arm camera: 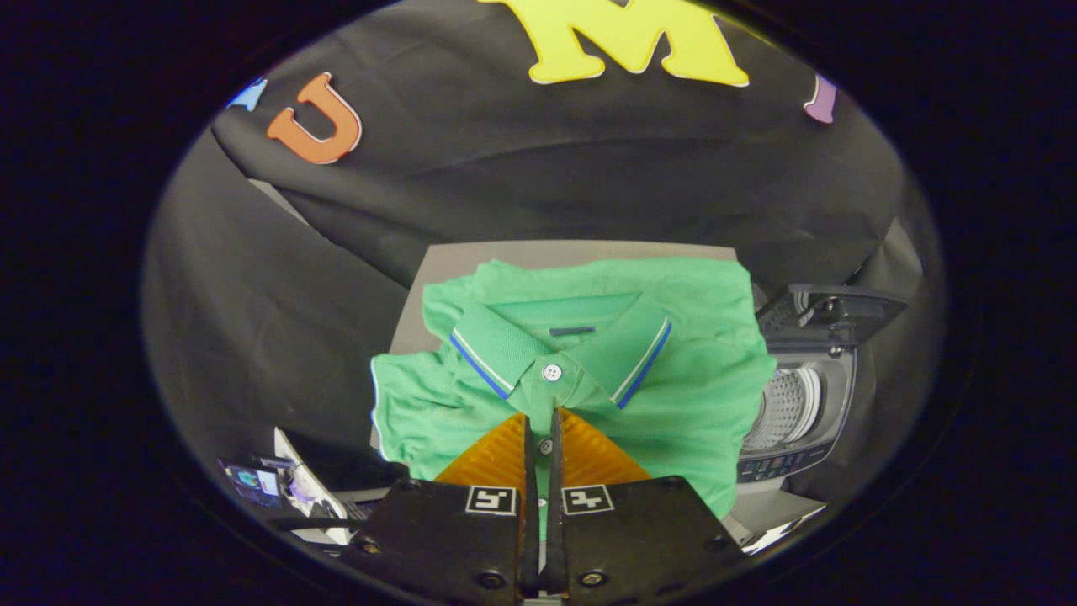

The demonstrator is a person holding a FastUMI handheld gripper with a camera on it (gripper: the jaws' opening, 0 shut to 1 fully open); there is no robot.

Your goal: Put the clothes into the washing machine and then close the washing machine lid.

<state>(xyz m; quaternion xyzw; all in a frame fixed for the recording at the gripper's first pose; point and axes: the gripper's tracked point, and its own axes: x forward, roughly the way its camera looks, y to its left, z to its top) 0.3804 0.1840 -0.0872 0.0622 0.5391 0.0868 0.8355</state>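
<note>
A green polo shirt (673,370) lies spread on a grey table (505,257), collar towards the booth wall, its buttoned placket running straight under my fingers. My gripper (541,414) hovers over the placket just below the collar button. Its two fingers stand almost together, with only a thin slit between them. Through that slit I see flat fabric and a button, with nothing pinched. To the right of the shirt stands a small top-loading washing machine (799,421). Its dark lid (829,311) is raised and the perforated drum (787,408) shows inside.
Black cloth walls close in behind and to the left of the table. Left of my fingers, beside the table's near corner, lie a laptop-like device (315,484) and some small items. The washer's control panel (778,465) faces me.
</note>
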